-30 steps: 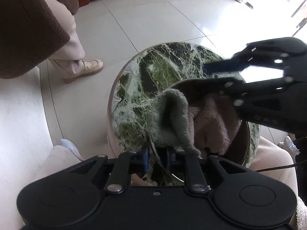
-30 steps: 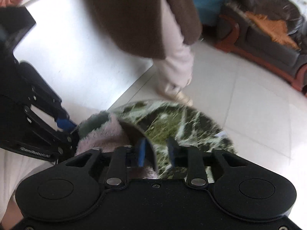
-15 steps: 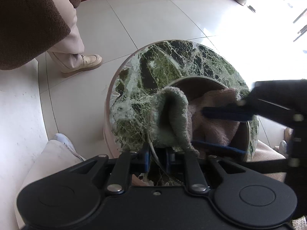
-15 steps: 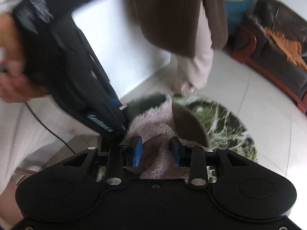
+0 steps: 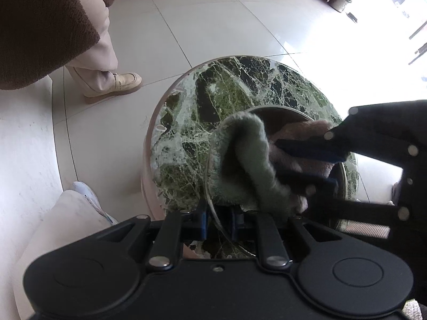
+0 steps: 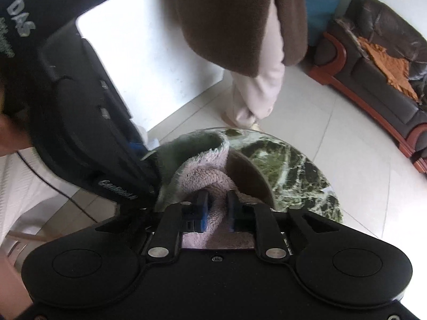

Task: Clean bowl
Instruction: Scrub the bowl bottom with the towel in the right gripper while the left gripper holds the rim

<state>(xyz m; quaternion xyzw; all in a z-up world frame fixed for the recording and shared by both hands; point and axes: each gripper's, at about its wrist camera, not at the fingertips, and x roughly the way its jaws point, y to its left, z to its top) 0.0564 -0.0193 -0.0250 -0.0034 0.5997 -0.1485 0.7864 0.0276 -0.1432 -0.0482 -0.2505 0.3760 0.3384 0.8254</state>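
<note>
Fleece cloth (image 6: 210, 170) clamped in right gripper (image 6: 216, 210) jaws — left gripper (image 5: 217, 222) jaws pinch bowl (image 5: 213, 208) rim.

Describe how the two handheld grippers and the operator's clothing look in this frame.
Both the left gripper and right gripper are matte black plastic, with blue-padded fingers, silver pivot screws and two round raised discs on the body. The left one's casing carries pale lettering and trails a thin black cable. The operator wears white ribbed clothing.

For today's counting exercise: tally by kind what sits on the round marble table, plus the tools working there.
Bowls: 1, bowl
Cloths: 1, cloth, green one side, pink the other
Grippers: 2, left gripper, right gripper
Total: 4
</note>
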